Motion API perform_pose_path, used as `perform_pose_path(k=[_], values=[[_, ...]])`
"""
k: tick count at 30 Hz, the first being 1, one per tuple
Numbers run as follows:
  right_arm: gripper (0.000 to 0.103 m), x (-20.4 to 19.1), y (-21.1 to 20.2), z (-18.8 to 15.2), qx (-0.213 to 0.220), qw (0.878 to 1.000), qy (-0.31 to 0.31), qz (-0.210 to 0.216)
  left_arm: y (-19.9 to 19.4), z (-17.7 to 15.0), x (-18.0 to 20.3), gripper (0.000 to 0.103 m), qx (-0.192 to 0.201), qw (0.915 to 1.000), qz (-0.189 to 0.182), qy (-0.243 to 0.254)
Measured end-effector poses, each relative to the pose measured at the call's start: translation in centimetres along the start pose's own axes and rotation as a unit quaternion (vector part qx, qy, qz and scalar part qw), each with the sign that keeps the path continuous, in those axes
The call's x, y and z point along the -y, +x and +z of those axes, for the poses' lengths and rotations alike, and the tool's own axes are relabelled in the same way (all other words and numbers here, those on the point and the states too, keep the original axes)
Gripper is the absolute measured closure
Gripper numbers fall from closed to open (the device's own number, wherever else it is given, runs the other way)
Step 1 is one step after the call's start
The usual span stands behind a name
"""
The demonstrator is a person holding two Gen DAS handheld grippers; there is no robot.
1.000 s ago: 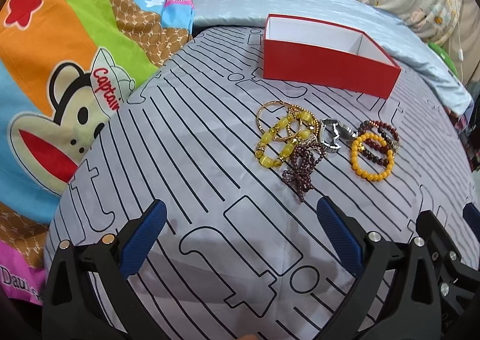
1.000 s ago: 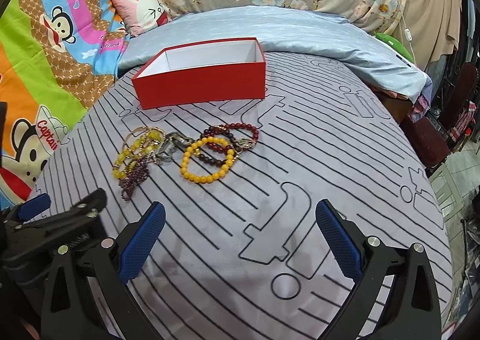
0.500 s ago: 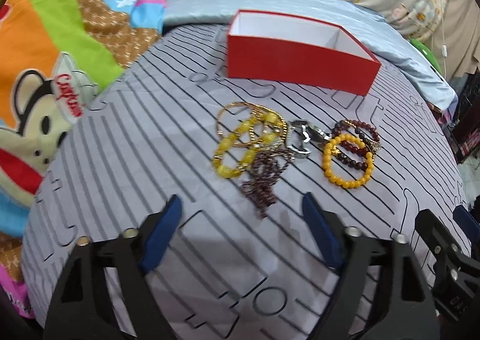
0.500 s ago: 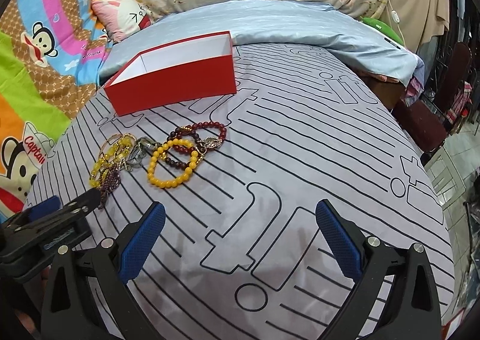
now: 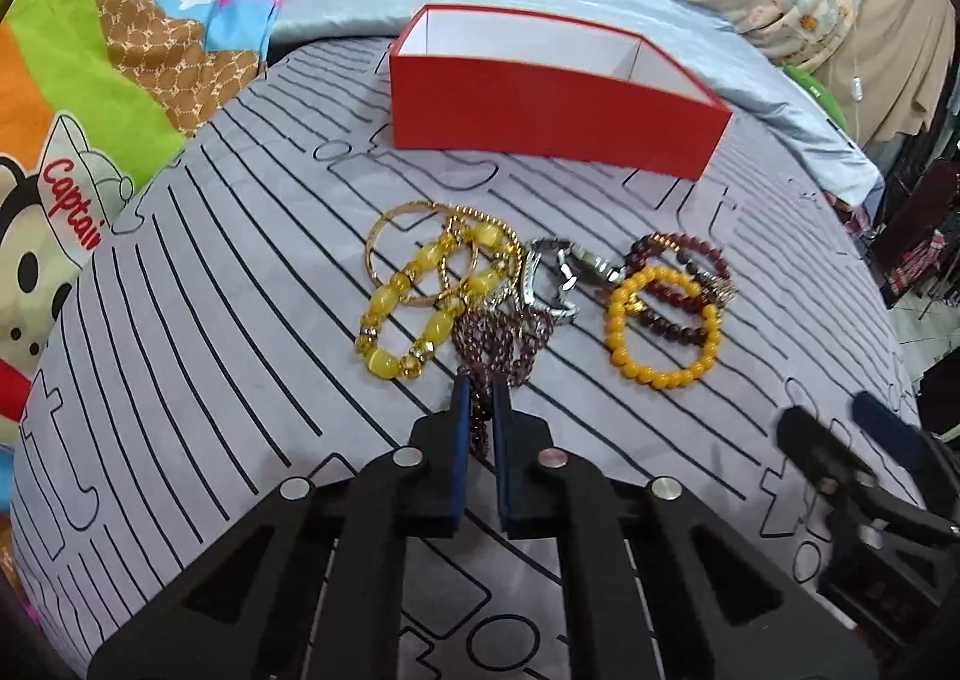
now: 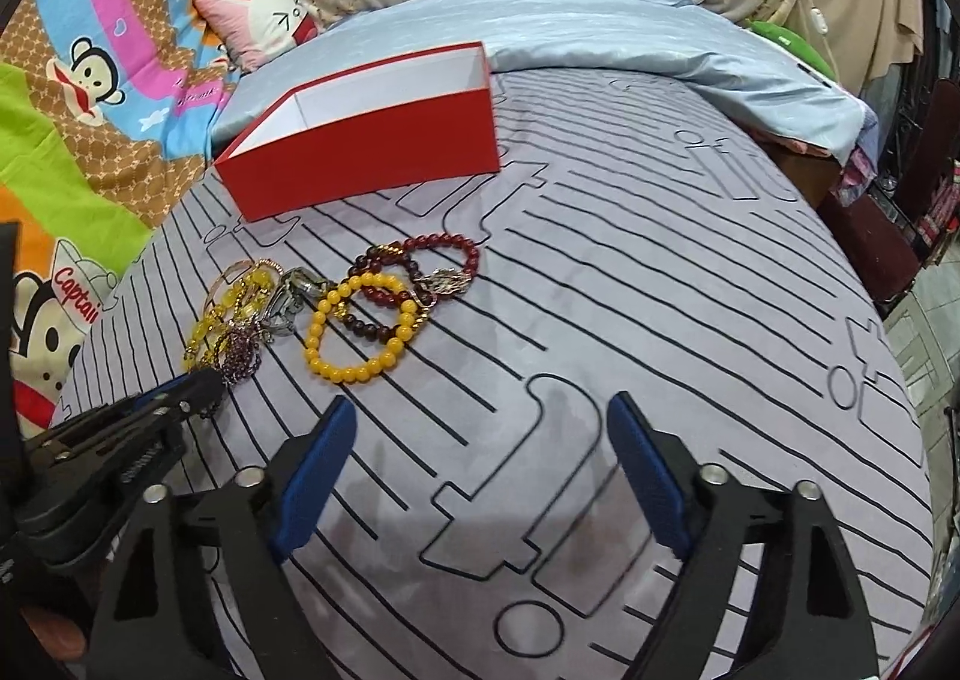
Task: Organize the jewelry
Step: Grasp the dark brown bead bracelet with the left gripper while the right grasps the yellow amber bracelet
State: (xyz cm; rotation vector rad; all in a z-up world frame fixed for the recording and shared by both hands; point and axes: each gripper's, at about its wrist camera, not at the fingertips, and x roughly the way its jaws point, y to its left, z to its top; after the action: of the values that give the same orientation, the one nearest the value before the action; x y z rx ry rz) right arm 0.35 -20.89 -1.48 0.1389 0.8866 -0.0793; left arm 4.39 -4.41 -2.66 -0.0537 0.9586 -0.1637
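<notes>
A heap of jewelry lies on the striped grey bed sheet (image 5: 228, 320): gold bangles (image 5: 384, 242), a yellow stone bracelet (image 5: 408, 314), a dark purple bead string (image 5: 498, 338), a silver piece (image 5: 552, 284), an orange bead bracelet (image 5: 660, 332) and dark red bead bracelets (image 5: 678, 260). An open red box (image 5: 552, 110) with a white inside stands behind them. My left gripper (image 5: 478, 380) is shut on the near end of the purple bead string (image 6: 240, 356). My right gripper (image 6: 480, 422) is open and empty, on the near side of the orange bracelet (image 6: 354, 332).
A cartoon monkey blanket (image 5: 90, 110) lies to the left, a pale blue cover (image 6: 600, 32) and a pink pillow (image 6: 264, 14) behind the box (image 6: 372, 140). The bed's right edge drops to dark furniture (image 6: 912, 188).
My left gripper moved forward to the heap and closed from wide open onto the purple bead string. My right gripper moved closer to the jewelry and its fingers came closer together but stay open.
</notes>
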Motion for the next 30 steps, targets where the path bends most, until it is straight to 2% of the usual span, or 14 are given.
perform_pose_path(k=[4,6,12,17,26,30], values=[[0.039,-0.8,0.9,0.4,-0.009,1.0,-0.001,0.015,-1.4,0.4,-0.9,0.097,0.013,0.9998,-0.011,-0.002],[0.048,-1.2,1.4,0.7,-0.012,1.0,-0.001,0.022,-2.1,0.5,-1.7,0.097,0.017,0.9998,-0.012,-0.006],[0.06,-1.9,3.0,1.3,-0.033,0.998,0.016,0.046,-3.5,0.7,-3.6,0.098,0.026,0.9994,-0.007,-0.019],[0.064,-2.7,4.0,1.6,-0.039,0.998,0.017,0.046,-3.5,0.5,-4.8,0.098,0.025,0.9994,0.0,-0.026],[0.09,-2.8,4.8,1.6,-0.045,0.998,0.017,0.046,-3.0,-0.2,-5.3,0.098,0.015,0.9993,0.0,-0.034],[0.093,-2.5,4.5,1.5,-0.043,0.998,0.018,0.047,-2.9,-0.3,-5.3,0.098,0.014,0.9993,-0.001,-0.035]])
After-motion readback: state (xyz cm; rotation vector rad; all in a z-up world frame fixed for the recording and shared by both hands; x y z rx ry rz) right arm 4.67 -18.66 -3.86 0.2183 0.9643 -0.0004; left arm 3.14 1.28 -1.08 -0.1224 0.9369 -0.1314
